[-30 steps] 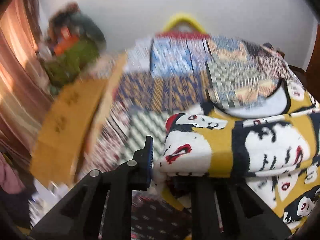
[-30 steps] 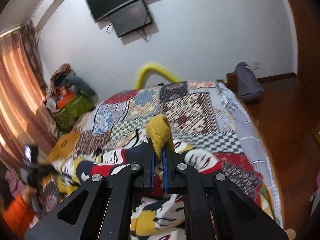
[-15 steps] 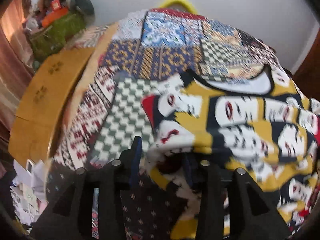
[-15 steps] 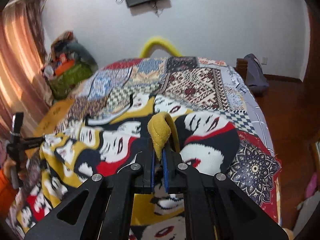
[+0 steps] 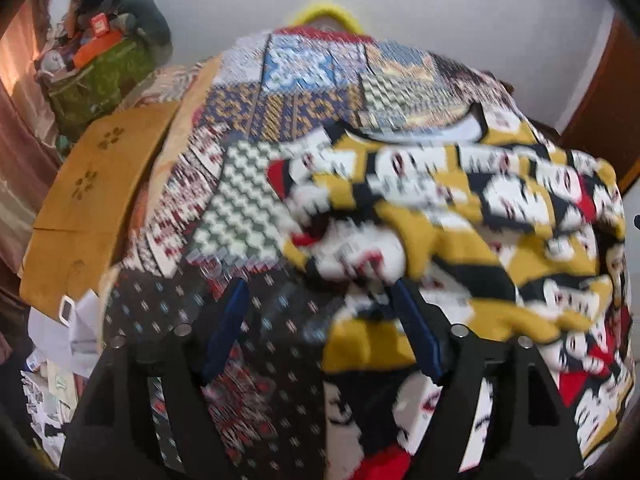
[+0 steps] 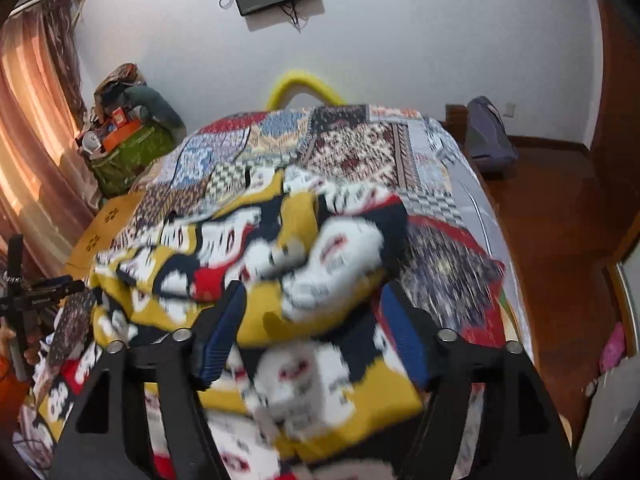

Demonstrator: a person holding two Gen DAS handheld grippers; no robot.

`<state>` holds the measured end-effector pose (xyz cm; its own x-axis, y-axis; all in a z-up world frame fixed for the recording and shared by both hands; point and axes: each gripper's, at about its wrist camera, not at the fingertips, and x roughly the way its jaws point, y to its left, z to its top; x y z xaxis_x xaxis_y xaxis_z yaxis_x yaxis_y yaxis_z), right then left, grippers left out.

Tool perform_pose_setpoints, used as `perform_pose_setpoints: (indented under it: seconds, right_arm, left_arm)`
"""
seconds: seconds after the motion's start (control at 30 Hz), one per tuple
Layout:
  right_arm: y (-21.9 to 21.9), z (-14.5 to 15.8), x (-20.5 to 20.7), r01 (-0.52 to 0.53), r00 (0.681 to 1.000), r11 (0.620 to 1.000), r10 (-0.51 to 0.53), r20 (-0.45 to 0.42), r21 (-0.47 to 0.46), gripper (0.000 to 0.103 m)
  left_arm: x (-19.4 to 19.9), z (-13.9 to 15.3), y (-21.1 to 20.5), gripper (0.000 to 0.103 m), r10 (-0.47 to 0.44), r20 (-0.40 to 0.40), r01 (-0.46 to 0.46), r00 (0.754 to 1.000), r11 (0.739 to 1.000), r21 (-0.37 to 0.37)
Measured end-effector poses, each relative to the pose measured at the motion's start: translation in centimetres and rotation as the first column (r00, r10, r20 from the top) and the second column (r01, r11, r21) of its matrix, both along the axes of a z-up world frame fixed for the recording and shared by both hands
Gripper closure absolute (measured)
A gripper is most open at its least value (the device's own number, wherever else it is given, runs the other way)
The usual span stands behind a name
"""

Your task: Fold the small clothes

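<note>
One patchwork bed point(image 6: 436, 168) carries one yellow face-print shirt point(image 6: 280, 248), laid doubled over, apparently so the fold can settle. Two grippers hang above it: the left gripper point(image 5: 320, 300) and right gripper point(image 6: 312, 304) have just opened wide, gripping nothing, cloth loose beneath.

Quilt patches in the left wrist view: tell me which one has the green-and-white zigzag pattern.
The zigzag patch lies just left of the yellow printed top; neighbouring patches are blue-and-orange, red-and-white or dark dotted.
</note>
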<state>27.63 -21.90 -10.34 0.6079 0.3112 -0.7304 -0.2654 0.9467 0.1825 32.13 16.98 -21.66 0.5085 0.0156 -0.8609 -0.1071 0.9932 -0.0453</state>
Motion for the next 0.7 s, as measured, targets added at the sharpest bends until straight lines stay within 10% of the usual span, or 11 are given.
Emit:
perform_pose_setpoints:
  seconds: [0.17,0.43,0.7]
  right_arm:
    - [0.9,-2.9,-2.5,-0.071,0.993,0.996,0.066,-0.093,-0.052,0.035]
    - [2.4,-7.9,-4.1,-0.125,0.979,0.982,0.099,-0.176,-0.141,0.035]
    - [2.4,-8.1,-4.6,-0.148,0.982,0.967,0.118,-0.15,-0.209,0.088]
  left_arm:
    - [-0.8,-3.3,-1.5,0.028,-0.024,-0.113,0.017,0.993,0.998,-0.06]
    - [-2.9,-4.7,-2.8,0.089,0.036,-0.136,-0.049,0.99,0.994,-0.094]
    - [-7.9,-4.9,-1.8,0.089,0.076,-0.149,-0.067,0.986,0.996,0.066]
